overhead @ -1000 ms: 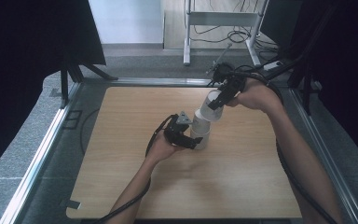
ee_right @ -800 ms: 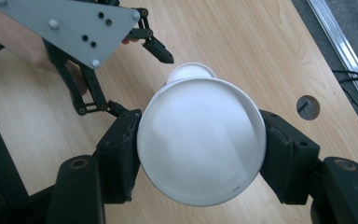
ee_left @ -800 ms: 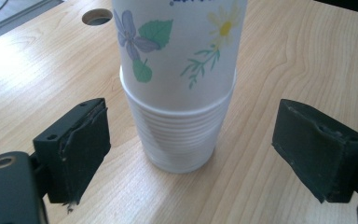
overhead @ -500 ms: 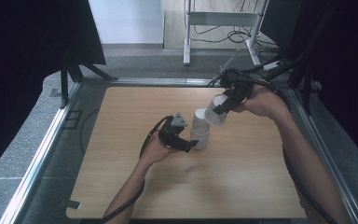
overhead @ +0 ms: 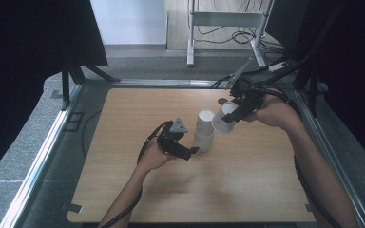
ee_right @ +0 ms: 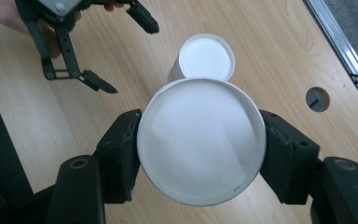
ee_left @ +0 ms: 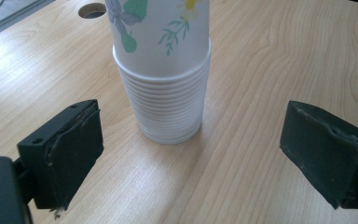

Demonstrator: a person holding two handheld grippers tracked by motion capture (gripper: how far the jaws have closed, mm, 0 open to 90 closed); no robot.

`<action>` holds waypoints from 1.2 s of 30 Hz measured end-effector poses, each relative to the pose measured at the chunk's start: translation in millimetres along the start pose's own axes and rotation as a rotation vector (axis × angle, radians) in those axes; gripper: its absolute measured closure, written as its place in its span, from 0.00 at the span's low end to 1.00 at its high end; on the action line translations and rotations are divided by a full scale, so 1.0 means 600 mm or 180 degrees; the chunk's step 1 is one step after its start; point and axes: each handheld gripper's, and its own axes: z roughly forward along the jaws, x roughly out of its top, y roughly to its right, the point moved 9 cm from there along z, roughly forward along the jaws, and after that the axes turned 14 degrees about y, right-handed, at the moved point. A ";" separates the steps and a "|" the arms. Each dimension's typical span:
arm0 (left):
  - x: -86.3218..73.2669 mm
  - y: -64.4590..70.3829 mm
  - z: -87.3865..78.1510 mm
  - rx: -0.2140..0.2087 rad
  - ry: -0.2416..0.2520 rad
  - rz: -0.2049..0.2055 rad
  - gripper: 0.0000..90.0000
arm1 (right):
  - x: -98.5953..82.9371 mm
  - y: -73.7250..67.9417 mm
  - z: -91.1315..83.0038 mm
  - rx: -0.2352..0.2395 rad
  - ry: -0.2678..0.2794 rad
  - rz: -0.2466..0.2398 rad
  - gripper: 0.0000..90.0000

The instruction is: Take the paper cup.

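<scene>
Single paper cup (ee_right: 200, 142), white, sits clamped between the jaws of my right gripper (overhead: 233, 111) at upper right of centre in the high view, lifted off the table and tilted. My left gripper (overhead: 186, 151) is released, jaws spread wide either side of the cup stack (ee_left: 165, 70) without touching it. I see that stack upright on the wooden table (overhead: 123, 118) at frame centre, just beside the held cup.

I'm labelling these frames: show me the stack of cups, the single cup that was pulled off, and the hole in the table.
stack of cups (ee_left: 168, 100), left gripper view, ribbed rims.
single cup (ee_right: 200, 140), right gripper view, white inside.
hole (ee_right: 318, 99), right gripper view, its dark middle.
</scene>
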 end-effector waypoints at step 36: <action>-0.038 0.058 -0.025 -0.0240 -0.0002 0.0123 0.01 | -0.102 -0.050 0.038 0.0238 0.0268 0.0012 0.40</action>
